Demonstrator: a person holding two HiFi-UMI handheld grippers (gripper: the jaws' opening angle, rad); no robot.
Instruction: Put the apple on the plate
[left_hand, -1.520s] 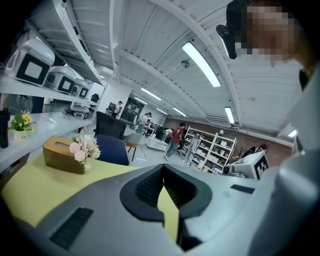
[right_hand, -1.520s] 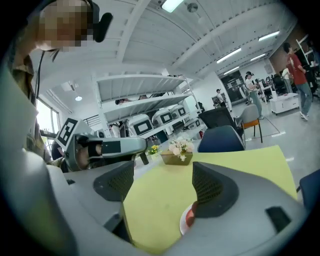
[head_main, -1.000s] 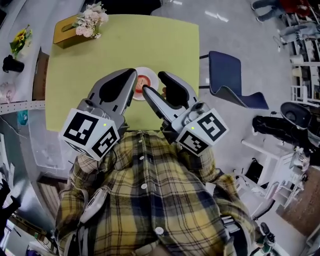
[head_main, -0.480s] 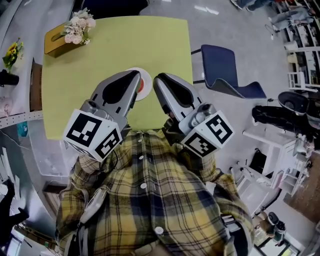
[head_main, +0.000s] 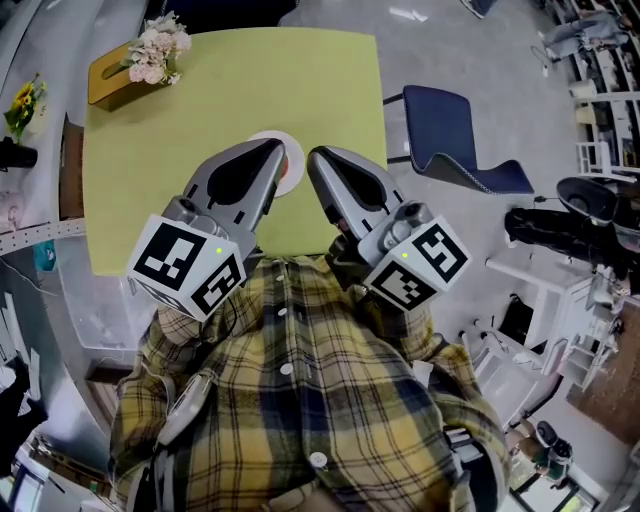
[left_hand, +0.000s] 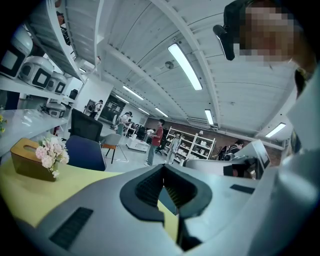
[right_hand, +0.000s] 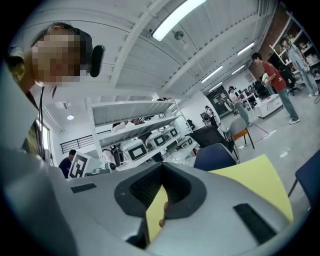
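In the head view both grippers are held close to the person's chest, above the near edge of the yellow-green table. The white plate peeks out between the two tips, mostly hidden by the left gripper. A sliver of the red apple shows on it. The left gripper is shut and empty. The right gripper sits just right of the plate. Its jaws have just been closing and the right gripper is now shut with nothing between them.
A brown tissue box with pink flowers stands at the table's far left corner. A blue chair stands right of the table. Shelves and clutter line both sides of the room.
The right gripper's jaws went from wide open to shut, empty. The plate and apple, plainly seen between the tips before, are now mostly covered by the left gripper.
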